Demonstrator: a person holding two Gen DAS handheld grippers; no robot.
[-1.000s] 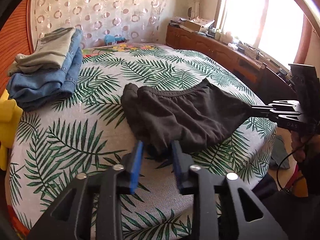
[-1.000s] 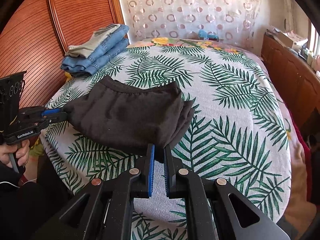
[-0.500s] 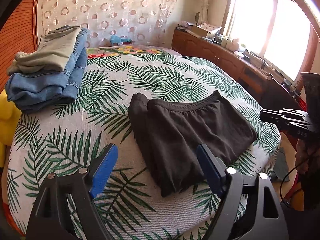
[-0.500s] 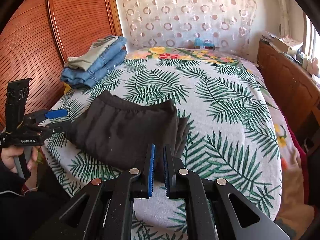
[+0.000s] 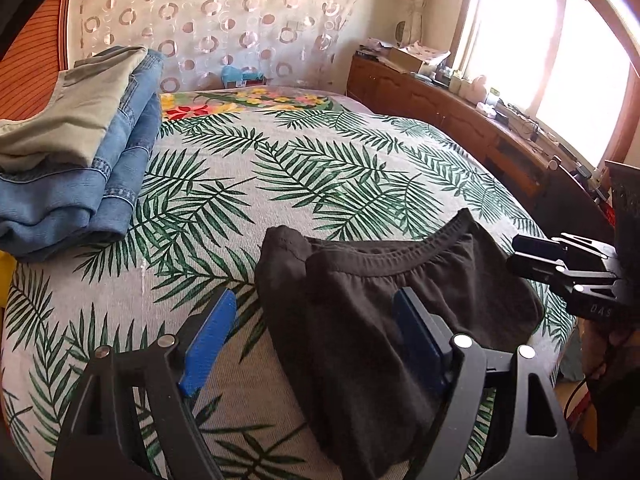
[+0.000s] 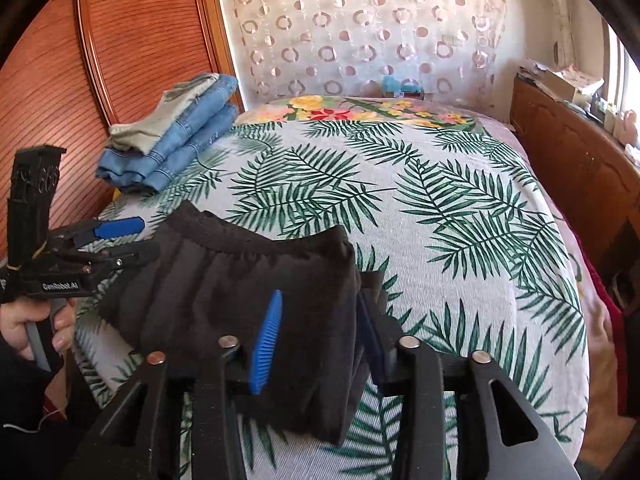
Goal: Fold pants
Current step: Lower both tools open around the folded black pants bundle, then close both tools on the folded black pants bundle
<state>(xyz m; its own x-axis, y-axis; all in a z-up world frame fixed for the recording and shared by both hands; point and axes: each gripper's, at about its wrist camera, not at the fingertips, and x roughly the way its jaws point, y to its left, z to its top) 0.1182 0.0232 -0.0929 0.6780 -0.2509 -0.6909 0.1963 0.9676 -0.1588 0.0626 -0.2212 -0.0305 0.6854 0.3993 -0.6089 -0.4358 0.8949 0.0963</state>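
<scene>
Folded black pants (image 5: 400, 300) lie flat near the front edge of the palm-leaf bedspread (image 5: 280, 168), waistband facing the far side. My left gripper (image 5: 316, 338) hovers open and wide over their left end, one blue pad on each side and neither touching cloth. In the right wrist view the pants (image 6: 224, 280) lie with their right end between the pads of my right gripper (image 6: 320, 340), whose jaws are opening; the pads do not press the cloth. Each gripper also shows from the side in the other's view: the right gripper (image 5: 514, 254) and the left gripper (image 6: 148, 240).
A stack of folded blue jeans and grey-green pants (image 5: 80, 160) sits at the bed's far left corner, also seen as the stack (image 6: 172, 148). A wooden headboard (image 6: 100, 80) rises on the left. A wooden cabinet (image 5: 460, 120) with clutter runs under the window on the right.
The left gripper opened wide and let go of the pants, which dropped flat onto the bed. The right gripper, shut on their other end until half a second ago, has parted its jaws.
</scene>
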